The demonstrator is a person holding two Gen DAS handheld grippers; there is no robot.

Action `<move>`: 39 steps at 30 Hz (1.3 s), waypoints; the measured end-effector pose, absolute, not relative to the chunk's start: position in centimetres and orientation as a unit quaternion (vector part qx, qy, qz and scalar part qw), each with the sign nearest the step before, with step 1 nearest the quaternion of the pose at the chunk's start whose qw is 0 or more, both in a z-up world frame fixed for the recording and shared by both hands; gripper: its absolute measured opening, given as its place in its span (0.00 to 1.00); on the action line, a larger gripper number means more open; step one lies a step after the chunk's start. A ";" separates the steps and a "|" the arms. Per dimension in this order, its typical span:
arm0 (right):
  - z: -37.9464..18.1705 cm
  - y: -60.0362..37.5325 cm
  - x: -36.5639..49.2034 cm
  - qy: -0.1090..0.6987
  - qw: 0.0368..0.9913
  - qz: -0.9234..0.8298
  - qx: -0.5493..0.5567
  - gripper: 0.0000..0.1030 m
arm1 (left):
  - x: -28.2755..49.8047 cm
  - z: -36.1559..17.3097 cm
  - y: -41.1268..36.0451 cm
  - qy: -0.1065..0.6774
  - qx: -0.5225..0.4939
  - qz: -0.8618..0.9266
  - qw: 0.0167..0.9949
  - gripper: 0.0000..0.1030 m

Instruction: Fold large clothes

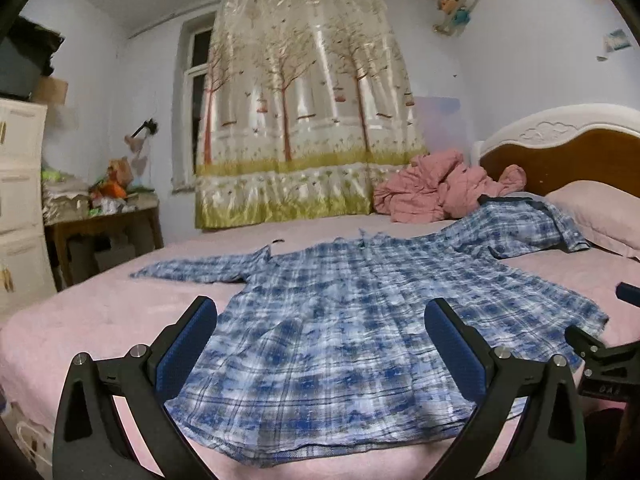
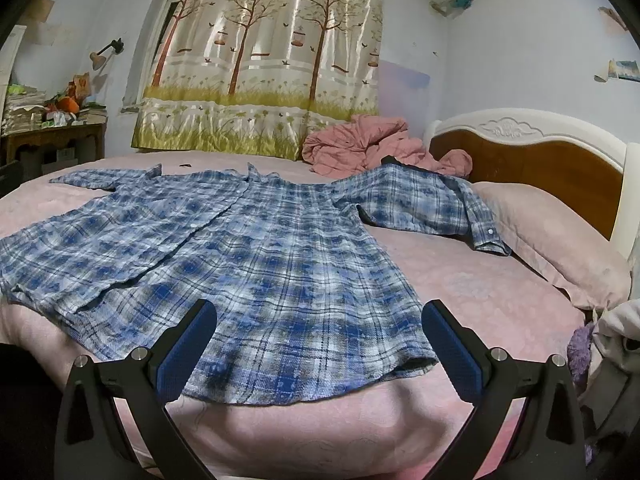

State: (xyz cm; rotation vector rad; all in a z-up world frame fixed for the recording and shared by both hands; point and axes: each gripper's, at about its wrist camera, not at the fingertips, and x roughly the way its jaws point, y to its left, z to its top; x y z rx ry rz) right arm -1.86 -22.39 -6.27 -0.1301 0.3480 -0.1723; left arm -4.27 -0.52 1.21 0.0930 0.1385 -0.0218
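Note:
A blue and white plaid shirt (image 1: 340,320) lies spread flat on the pink bed (image 1: 100,312), hem toward me, collar far, both sleeves stretched out sideways. My left gripper (image 1: 320,320) hovers open just above the hem's left part, nothing between its blue pads. The other gripper's black tip (image 1: 592,352) shows at the right edge of the left wrist view. In the right wrist view the same shirt (image 2: 248,256) fills the middle of the bed (image 2: 460,280), and my right gripper (image 2: 320,320) hangs open over the hem's right corner. The right sleeve (image 2: 432,204) reaches toward the pillow.
A pink pillow (image 2: 552,240) and a crumpled pink quilt (image 2: 360,144) lie by the wooden headboard (image 2: 532,164). A cluttered wooden table (image 1: 104,216) and white drawers (image 1: 20,208) stand left of the bed. A tree-print curtain (image 1: 304,112) hangs behind. A small dark object (image 2: 185,165) lies near the collar.

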 end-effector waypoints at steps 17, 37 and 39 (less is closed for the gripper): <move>-6.1 -22.3 -1.8 0.172 0.979 -0.085 -0.067 1.00 | -5.3 1.4 0.1 0.044 0.033 -0.035 0.998 1.00; -6.4 -22.5 -1.6 0.179 0.977 -0.090 -0.075 1.00 | -5.4 1.2 1.6 0.045 -0.002 -0.027 0.999 1.00; -6.3 -22.5 -1.4 0.180 0.976 -0.091 -0.079 1.00 | -5.0 1.1 2.2 0.056 -0.017 -0.038 0.998 1.00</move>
